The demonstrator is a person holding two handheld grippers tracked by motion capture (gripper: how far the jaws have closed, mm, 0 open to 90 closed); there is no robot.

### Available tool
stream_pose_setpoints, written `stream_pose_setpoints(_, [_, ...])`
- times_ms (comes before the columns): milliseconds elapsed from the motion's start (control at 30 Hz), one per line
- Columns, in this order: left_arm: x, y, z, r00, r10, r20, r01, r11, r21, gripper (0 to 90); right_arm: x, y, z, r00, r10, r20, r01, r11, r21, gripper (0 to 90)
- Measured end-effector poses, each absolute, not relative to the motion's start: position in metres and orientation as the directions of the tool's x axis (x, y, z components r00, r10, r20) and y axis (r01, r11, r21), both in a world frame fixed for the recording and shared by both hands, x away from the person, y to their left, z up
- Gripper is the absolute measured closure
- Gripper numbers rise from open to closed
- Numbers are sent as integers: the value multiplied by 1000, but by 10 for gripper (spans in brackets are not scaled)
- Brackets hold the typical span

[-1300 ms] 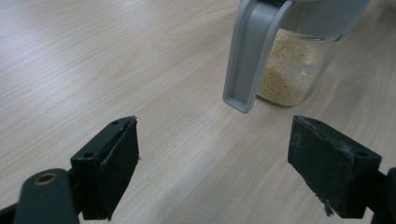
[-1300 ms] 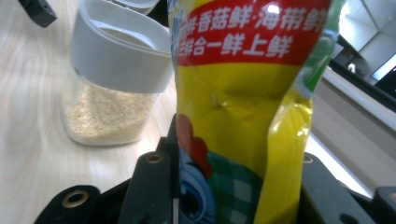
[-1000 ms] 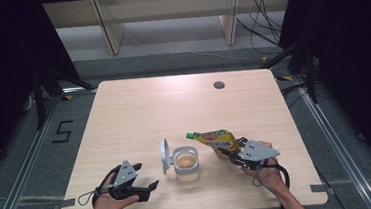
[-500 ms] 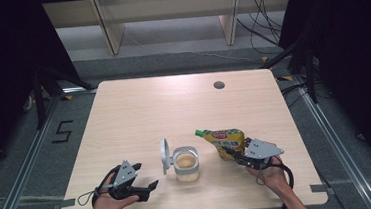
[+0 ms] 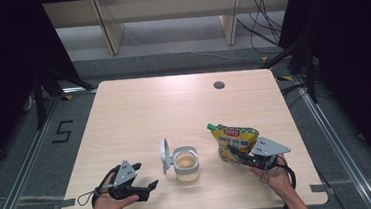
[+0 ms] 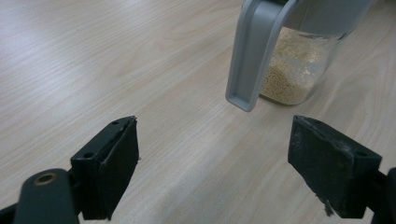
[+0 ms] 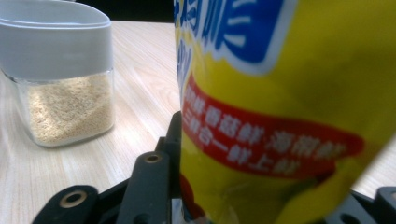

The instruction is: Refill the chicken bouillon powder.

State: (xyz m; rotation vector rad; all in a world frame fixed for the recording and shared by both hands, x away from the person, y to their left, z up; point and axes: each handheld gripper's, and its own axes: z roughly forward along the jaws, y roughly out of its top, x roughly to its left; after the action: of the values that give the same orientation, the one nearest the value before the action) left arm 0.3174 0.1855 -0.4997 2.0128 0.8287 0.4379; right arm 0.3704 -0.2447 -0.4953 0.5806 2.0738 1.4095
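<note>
My left gripper [image 5: 147, 186] rests on the table [image 5: 173, 105] near its front edge, jaws wide apart with nothing between them, aimed right at the jar [image 5: 186, 163]. In the left gripper view the jar [image 6: 299, 70] sits just ahead and right of centre, its flipped-open lid [image 6: 254, 51] hanging down the near side. The jar is part full of pale granules, mouth up and uncovered. Right of it, near but apart, my right gripper [image 5: 238, 158] is clamped on the lower part of the yellow pouch [image 5: 235, 139]; its jaws have just eased slightly wider with the pouch between them. The pouch's long axis runs up and left, green cap [image 5: 210, 127] at the top left, pointing above and right of the jar mouth. I judge the next move depends on that gap: the right hand is nearer and must carry the cap end left and tip it over the jar.
</note>
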Motion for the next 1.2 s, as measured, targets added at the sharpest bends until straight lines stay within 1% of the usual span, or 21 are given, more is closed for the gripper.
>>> stream_pose_setpoints(200, [317, 185, -500, 707, 707, -12, 388, -375, 842, 161, 369, -248, -494, -757, 630, -174, 76, 349, 934, 606])
stream_pose_setpoints(267, [319, 186, -499, 718, 695, 23, 368, -408, 835, 161, 368, -248, -493, -752, 643, -144, 94, 321, 942, 585])
stream_pose_setpoints(300, [318, 185, -500, 714, 700, -10, 391, -386, 836, 160, 368, -250, -492, -752, 645, -138, 101, 319, 942, 564])
stream_pose_setpoints(367, [319, 186, -499, 726, 687, 24, 364, -413, 835, 161, 367, -251, -491, -746, 658, -99, 115, 275, 955, 505])
stream_pose_setpoints(433, [319, 185, -500, 721, 693, 21, 364, -403, 840, 160, 364, -253, -486, -721, 681, -131, 107, 297, 949, 466])
stream_pose_setpoints(467, [318, 185, -500, 713, 701, 0, 383, -389, 838, 160, 362, -253, -485, -716, 689, -118, 123, 291, 949, 452])
stream_pose_setpoints(500, [319, 186, -499, 724, 690, 17, 368, -407, 836, 161, 360, -253, -484, -710, 694, -120, 120, 288, 950, 441])
stream_pose_setpoints(567, [318, 185, -500, 715, 699, -6, 385, -388, 837, 161, 356, -251, -483, -700, 705, -117, 127, 283, 951, 409])
stream_pose_setpoints(633, [319, 186, -499, 725, 689, 15, 370, -408, 835, 161, 352, -250, -483, -707, 702, -92, 169, 294, 941, 395])
stream_pose_setpoints(667, [318, 185, -500, 720, 694, 1, 380, -395, 836, 161, 353, -250, -483, -711, 697, -99, 160, 297, 942, 391])
stream_pose_setpoints(767, [318, 186, -499, 715, 699, 19, 373, -403, 836, 161, 349, -250, -481, -676, 724, -137, 147, 315, 938, 373])
stream_pose_setpoints(800, [317, 185, -500, 707, 707, 1, 388, -389, 835, 161, 348, -250, -479, -673, 722, -159, 129, 326, 936, 360])
stream_pose_setpoints(867, [319, 186, -500, 726, 688, 16, 370, -410, 833, 161, 344, -251, -478, -656, 738, -157, 155, 336, 929, 346])
stream_pose_setpoints(900, [319, 185, -501, 715, 699, -11, 392, -388, 834, 160, 341, -250, -478, -644, 754, -126, 190, 317, 929, 340])
stream_pose_setpoints(967, [319, 186, -500, 720, 694, 4, 383, -402, 831, 161, 339, -252, -477, -631, 760, -153, 168, 327, 930, 337])
stream_pose_setpoints(1000, [319, 186, -499, 728, 685, 25, 367, -421, 830, 161, 336, -253, -476, -632, 763, -135, 197, 327, 924, 335])
stream_pose_setpoints(1067, [317, 185, -500, 713, 701, 1, 383, -391, 837, 161, 332, -254, -474, -613, 775, -153, 194, 336, 922, 323])
stream_pose_setpoints(1100, [317, 185, -500, 709, 705, 0, 387, -389, 836, 161, 329, -254, -473, -612, 777, -146, 197, 329, 924, 319])
stream_pose_setpoints(1133, [318, 186, -499, 717, 697, 28, 371, -415, 831, 161, 327, -256, -472, -622, 773, -128, 210, 322, 923, 319])
stream_pose_setpoints(1167, [318, 185, -500, 710, 704, -2, 385, -387, 838, 161, 326, -257, -472, -610, 780, -138, 202, 321, 925, 318])
stream_pose_setpoints(1200, [319, 185, -500, 714, 700, 9, 374, -392, 840, 161, 325, -259, -473, -621, 770, -147, 203, 339, 919, 315])
